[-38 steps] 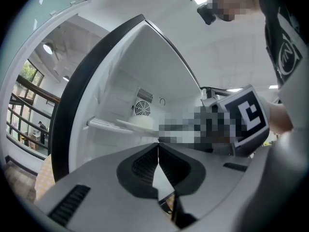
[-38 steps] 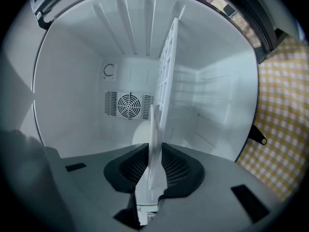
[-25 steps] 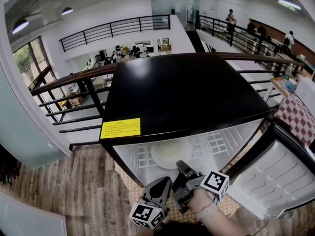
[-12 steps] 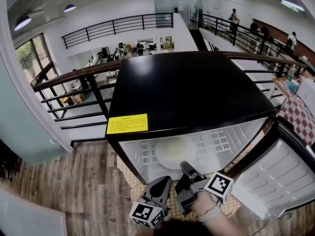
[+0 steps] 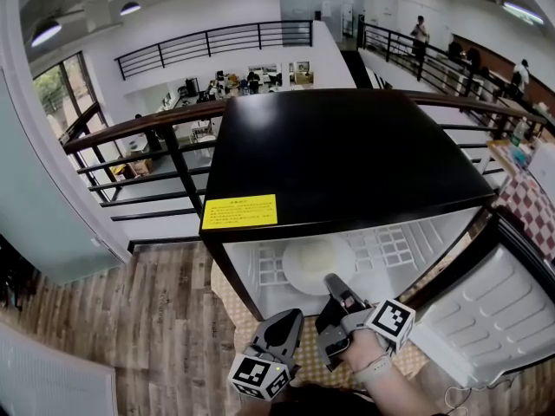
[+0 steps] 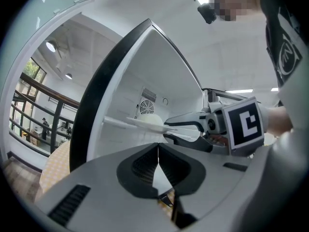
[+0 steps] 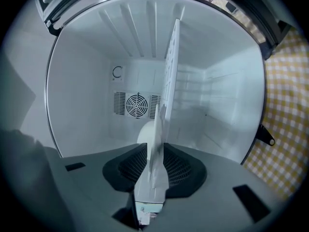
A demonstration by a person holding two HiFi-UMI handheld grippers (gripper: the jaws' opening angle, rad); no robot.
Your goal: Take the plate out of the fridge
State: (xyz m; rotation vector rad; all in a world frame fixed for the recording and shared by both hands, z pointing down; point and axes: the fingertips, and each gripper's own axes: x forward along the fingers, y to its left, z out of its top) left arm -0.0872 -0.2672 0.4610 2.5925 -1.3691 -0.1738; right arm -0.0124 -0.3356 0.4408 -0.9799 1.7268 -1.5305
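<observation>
A white plate (image 5: 314, 263) lies on the wire shelf (image 5: 392, 250) inside the open black-topped fridge (image 5: 347, 154). My right gripper (image 5: 332, 282) points level into the fridge at the plate's near rim. Its jaws have just been opening, and the plate's rim (image 7: 155, 170) runs edge-on between them. From the side, in the left gripper view, the right gripper (image 6: 166, 129) has one jaw above and one below the plate (image 6: 144, 123), with a gap. My left gripper (image 5: 289, 319) hangs just left of it, outside the fridge, shut and empty (image 6: 158, 146).
The fridge door (image 5: 499, 310) stands swung open at the right. A yellow label (image 5: 239, 211) marks the top's front edge. A yellow checked mat (image 5: 232, 306) lies under the fridge on wood flooring. A black railing (image 5: 165, 124) runs behind it. A fan grille (image 7: 137, 104) sits in the back wall.
The head view has drifted slightly, so the fridge sits a little further right. Both grippers stay at the fridge's opening by the plate's near rim.
</observation>
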